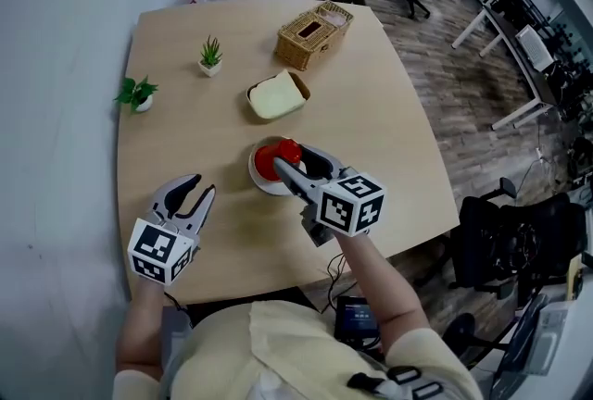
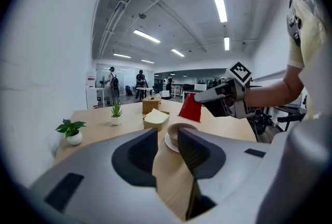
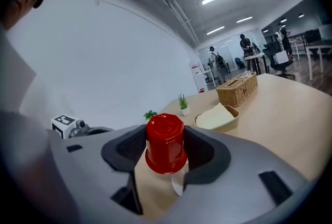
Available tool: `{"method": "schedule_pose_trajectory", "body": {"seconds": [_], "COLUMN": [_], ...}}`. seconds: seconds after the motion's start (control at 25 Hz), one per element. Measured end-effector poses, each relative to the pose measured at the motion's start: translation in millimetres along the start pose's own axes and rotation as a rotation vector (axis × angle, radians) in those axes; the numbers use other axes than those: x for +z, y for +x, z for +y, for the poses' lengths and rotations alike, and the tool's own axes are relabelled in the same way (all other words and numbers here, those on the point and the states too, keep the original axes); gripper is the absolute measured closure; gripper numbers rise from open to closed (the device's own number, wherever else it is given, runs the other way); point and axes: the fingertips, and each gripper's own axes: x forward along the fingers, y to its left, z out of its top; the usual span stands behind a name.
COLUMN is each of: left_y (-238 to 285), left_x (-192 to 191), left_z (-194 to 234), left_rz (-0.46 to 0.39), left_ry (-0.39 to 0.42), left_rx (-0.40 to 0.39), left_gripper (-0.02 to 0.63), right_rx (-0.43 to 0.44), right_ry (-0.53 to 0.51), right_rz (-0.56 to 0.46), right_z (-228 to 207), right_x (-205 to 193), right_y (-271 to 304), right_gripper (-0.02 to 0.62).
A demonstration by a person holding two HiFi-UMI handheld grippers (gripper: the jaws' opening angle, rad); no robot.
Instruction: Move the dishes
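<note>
From the head view, your right gripper (image 1: 289, 159) reaches in from the lower right, and its fingers are closed on the red cup (image 1: 275, 157). The cup sits over the white saucer (image 1: 262, 180) near the middle of the counter (image 1: 389, 139). Your left gripper (image 1: 199, 189) is well apart from it, low on the left side of the counter, and its fingers are spread with nothing between them. Farther back stand a bowl (image 1: 277, 97) with a pale yellow filling, a wicker basket (image 1: 314, 34) and two small potted plants (image 1: 211, 56) near the left edge.

In the left gripper view your fingers stand apart and grip nothing. Through the gap you look along the bare counter to the saucer, which carries a tan cup (image 2: 180, 133). Your right gripper holds the red cup (image 2: 190, 108) in the air, clear of the saucer and slightly beyond it, with the wider end down.

In the right gripper view both fingers press on the sides of the red cup (image 3: 166, 142), one on each flank. Its closed, flat end is up. A white sliver of the saucer (image 3: 177, 185) shows just under the cup. The bowl, the basket and the plants lie beyond on the counter.
</note>
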Motion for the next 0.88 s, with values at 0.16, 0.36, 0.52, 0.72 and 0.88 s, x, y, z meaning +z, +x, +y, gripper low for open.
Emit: {"method": "schedule_pose_trajectory", "body": {"seconds": [0.16,0.36,0.52,0.72,0.88], "left_y": [4,10,15,21,24], "left_x": [8,20,29,35,39], "left_z": [-10,-22,-26,-30,-32], "left_rz": [-0.016,-0.036,-0.063,-0.071,-0.079], "left_ry": [0.070,0.119,0.113,0.128,0.111], "left_rx": [-0.025,-0.060,-0.079,-0.099,-0.115], "left_gripper": [0.500,0.500,0.500,0.500,0.500], "right_rx": [0.085,0.218,0.296,0.362,0.443], "right_ry": [0.158,0.403,0.500,0.597,0.714], "right_rz": [-0.053,-0.093,-0.113,-0.110,-0.110], "right_z": [8,17,24,28,33], "right_x": [8,14,17,17,16], "right_y": [-11,-19,-21,-21,-19], "right_gripper": [0.362,0.362,0.362,0.362,0.362]}}
